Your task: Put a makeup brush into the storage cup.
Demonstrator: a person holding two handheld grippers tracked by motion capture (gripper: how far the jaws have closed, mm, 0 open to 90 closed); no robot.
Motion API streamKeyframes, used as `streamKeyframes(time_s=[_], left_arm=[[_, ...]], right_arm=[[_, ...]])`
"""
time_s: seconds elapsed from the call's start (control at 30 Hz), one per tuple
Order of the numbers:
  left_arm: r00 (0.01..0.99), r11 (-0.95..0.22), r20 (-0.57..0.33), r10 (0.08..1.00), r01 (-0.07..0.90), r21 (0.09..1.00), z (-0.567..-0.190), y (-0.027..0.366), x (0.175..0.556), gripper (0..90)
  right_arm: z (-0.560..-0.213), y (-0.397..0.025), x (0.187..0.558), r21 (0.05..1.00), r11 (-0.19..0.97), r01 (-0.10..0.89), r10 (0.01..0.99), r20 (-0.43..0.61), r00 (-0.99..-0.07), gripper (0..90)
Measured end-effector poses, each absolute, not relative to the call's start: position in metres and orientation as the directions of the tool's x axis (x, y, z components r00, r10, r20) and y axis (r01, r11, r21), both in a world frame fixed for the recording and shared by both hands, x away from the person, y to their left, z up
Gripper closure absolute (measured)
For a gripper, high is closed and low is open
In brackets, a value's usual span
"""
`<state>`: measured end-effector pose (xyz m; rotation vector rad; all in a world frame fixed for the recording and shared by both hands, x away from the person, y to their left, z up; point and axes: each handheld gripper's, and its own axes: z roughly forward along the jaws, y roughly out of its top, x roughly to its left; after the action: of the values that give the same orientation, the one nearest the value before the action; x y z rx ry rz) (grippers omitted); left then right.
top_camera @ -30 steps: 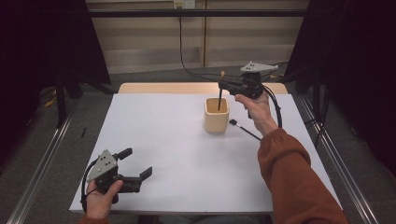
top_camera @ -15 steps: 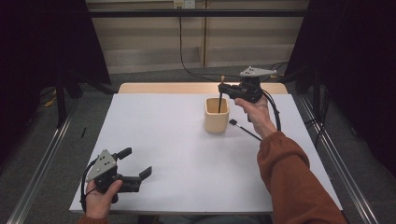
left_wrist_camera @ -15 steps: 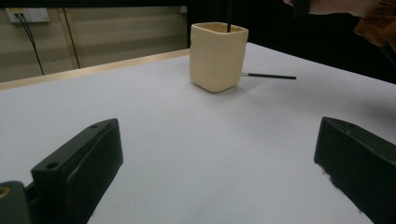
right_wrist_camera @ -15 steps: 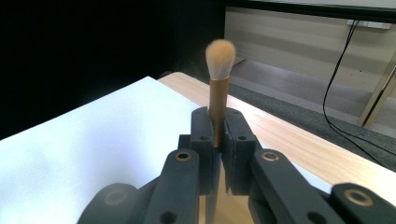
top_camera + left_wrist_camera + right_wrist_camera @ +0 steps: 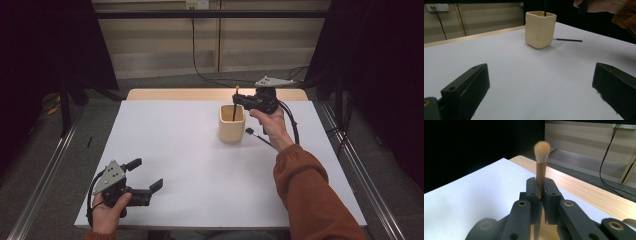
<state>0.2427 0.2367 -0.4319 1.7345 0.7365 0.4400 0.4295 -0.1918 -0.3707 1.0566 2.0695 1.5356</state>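
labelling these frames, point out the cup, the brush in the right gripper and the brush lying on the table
cup [image 5: 231, 129], high view, front wall
held brush [image 5: 542, 151], right gripper view, bristle tip
lying brush [image 5: 569, 39], left gripper view, handle

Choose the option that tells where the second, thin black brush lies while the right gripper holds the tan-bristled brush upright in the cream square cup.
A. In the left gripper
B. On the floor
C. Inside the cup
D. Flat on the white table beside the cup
D: the thin black brush lies flat on the white table just right of the cream square cup, apart from both grippers.
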Motion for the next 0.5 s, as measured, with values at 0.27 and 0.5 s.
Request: streamKeyframes(time_s=[0.27, 0.5], left_arm=[[0.732, -0.163, -0.079, 0.676, 0.254, 0.953, -0.432, 0.237, 0.243, 1.2], [0.732, -0.166, -0.077, 0.677, 0.254, 0.953, -0.432, 0.237, 0.243, 1.2]], right_arm=[[-0.379, -0.192, 0.43, 0.922, 0.13, 0.366, 0.738, 0.156, -0.656, 84.4], [-0.382, -0.193, 0.43, 0.921, 0.123, 0.369, 0.739, 0.163, -0.654, 84.2]])
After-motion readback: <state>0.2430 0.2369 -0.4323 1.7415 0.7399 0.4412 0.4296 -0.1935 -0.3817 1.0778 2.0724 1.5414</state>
